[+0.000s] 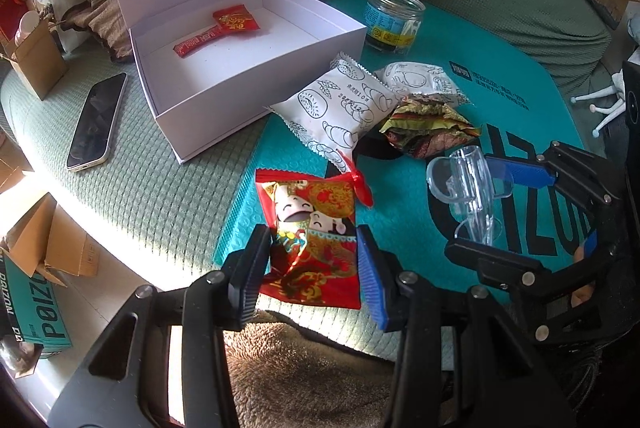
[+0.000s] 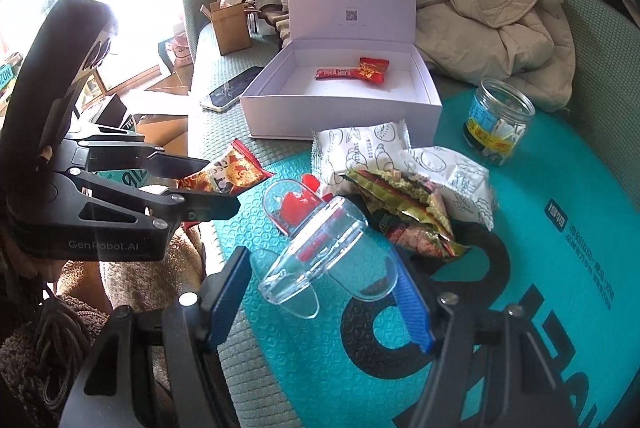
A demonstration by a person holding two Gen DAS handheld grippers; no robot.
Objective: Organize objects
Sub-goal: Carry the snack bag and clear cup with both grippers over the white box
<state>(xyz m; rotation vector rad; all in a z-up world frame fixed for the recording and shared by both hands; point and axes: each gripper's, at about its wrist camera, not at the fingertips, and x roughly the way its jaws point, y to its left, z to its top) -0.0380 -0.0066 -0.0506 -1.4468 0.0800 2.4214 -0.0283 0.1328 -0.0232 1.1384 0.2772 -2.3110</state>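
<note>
My left gripper has its jaws on both sides of a red cartoon snack packet and grips its near end; the packet also shows in the right wrist view. My right gripper is shut on a clear plastic scoop, seen from the left wrist too. An open white box holds two red packets. Two white bread packets and a green-gold wrapper lie on the teal mat.
A clear jar stands behind the packets on the mat. A phone lies left of the box on the green sofa cover. Beige clothing is heaped behind. Cardboard boxes sit at the left, off the sofa.
</note>
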